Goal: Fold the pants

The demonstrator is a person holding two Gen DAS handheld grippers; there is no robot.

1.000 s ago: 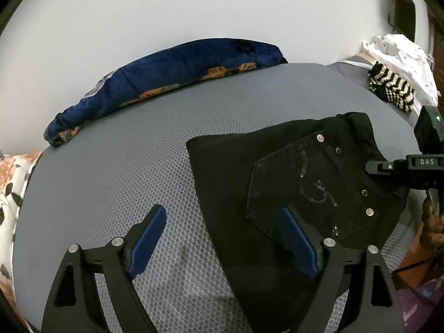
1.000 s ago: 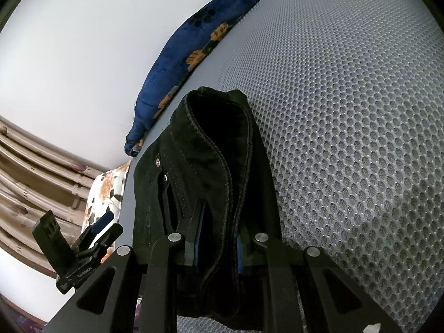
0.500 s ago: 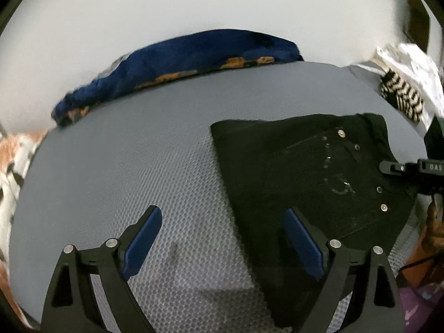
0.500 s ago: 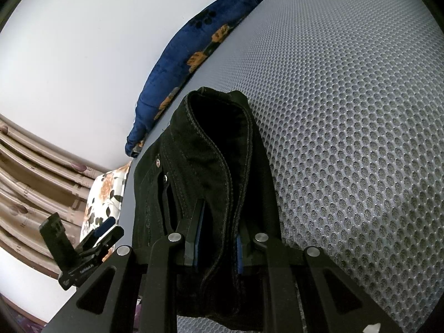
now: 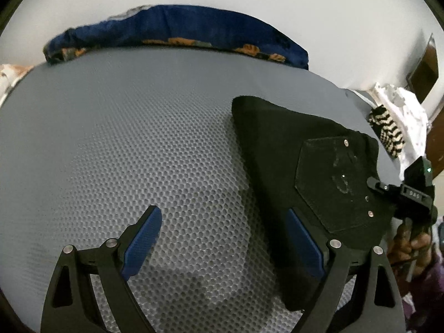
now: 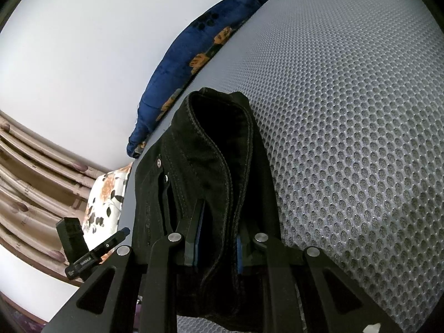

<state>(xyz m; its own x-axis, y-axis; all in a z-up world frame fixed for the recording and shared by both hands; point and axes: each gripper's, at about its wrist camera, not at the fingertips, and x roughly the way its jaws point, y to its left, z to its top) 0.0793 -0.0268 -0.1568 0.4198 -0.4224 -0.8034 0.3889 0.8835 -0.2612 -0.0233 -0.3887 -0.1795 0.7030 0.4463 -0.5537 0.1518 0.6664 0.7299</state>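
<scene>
Left wrist view: the left gripper (image 5: pixel 222 238) stands wide open above the grey mesh surface (image 5: pixel 138 144), with only bare mesh between its blue pads (image 5: pixel 141 238). Its right finger overlaps the near edge of the folded black pants (image 5: pixel 291 149); whether it touches the cloth cannot be told. The pants lie on the mesh to the right, back pocket (image 5: pixel 338 183) with rivets facing up; their lower corner is cut off behind the gripper frame. At the far right the right gripper (image 5: pixel 388 190) meets the waistband edge, its fingertips hidden by cloth, and the hand (image 5: pixel 408 241) holding it is partly out of frame. A blue patterned cushion (image 5: pixel 177 33) lies along the far edge; white and striped cloth (image 5: pixel 394 122) at the right is too distorted to identify.

Right wrist view: the right gripper (image 6: pixel 217 236) is closed on a thick fold of the pants (image 6: pixel 211 149), its pads mostly buried in fabric. The left gripper (image 6: pixel 94 249) shows only as a small dark shape at lower left.
</scene>
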